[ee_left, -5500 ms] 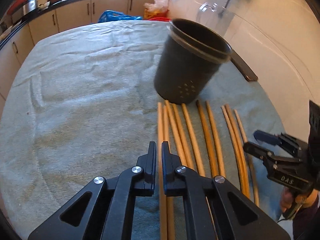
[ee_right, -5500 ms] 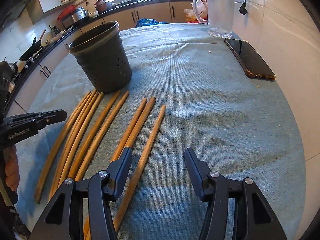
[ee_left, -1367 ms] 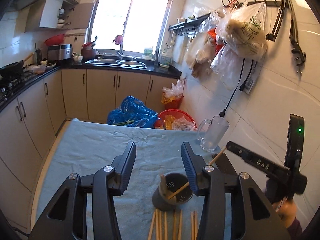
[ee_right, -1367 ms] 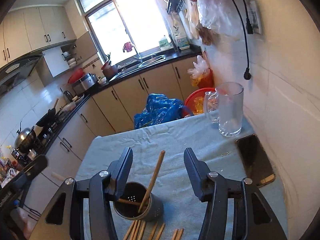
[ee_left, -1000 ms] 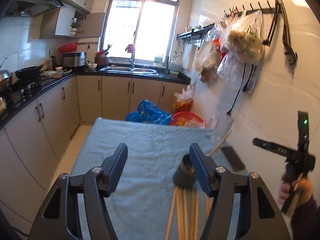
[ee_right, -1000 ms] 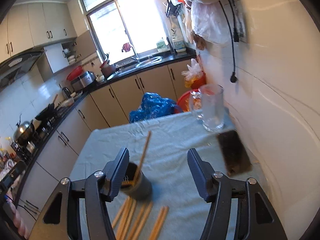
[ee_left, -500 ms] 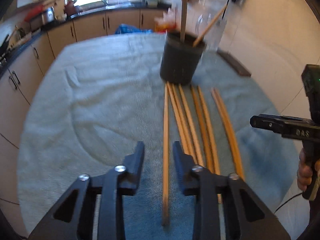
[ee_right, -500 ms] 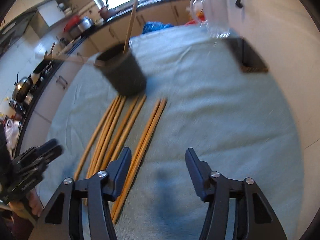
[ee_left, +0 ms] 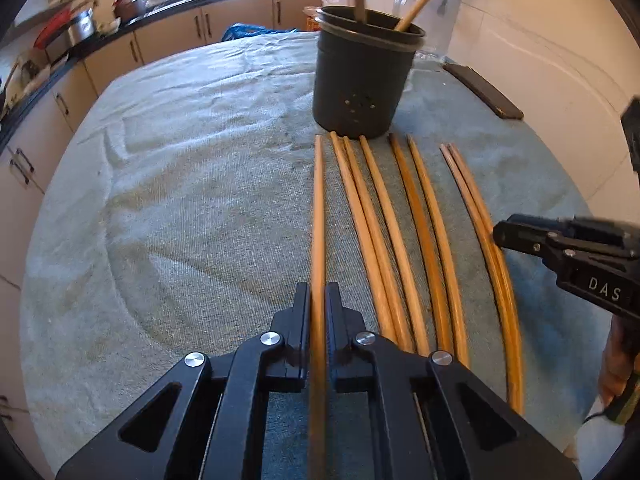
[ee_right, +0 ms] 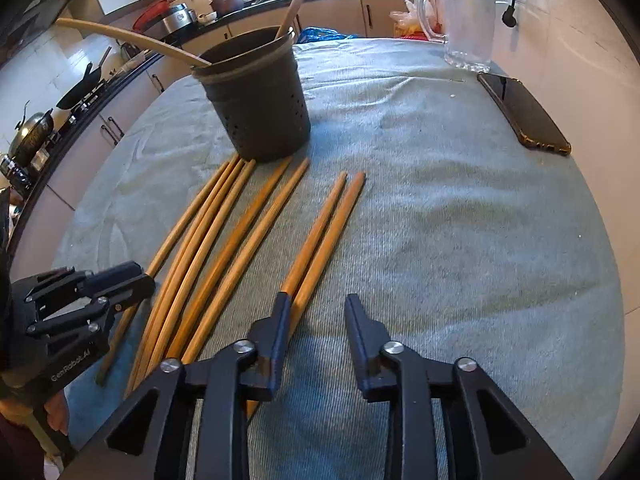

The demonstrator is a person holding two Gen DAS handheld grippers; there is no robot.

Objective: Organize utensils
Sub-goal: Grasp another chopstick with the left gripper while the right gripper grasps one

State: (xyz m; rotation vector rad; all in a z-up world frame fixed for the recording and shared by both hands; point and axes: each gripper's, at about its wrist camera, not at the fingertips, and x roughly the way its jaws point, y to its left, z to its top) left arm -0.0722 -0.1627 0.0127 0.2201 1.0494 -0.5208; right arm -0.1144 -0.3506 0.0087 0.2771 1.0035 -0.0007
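While my left gripper (ee_left: 318,310) pinches the leftmost chopstick (ee_left: 319,216), the others (ee_left: 404,232) lie in a row before the holder (ee_left: 362,84) mid-tabletop, and my right gripper (ee_right: 316,312) hovers spread over the rightmost pair (ee_right: 320,236), with bare cloth (ee_right: 460,220) stretching to the right edge.

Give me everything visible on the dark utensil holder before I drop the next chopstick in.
The utensil holder is a dark grey, matte, plastic-looking round cup, tapering slightly toward its base, with a raised band under the rim and small drain holes low on its wall. It stands upright on the blue-grey cloth, just beyond the far tips of the loose chopsticks. Two chopsticks already lean inside it, one against each side of the rim. No gripper touches it. A glass mug stands behind.
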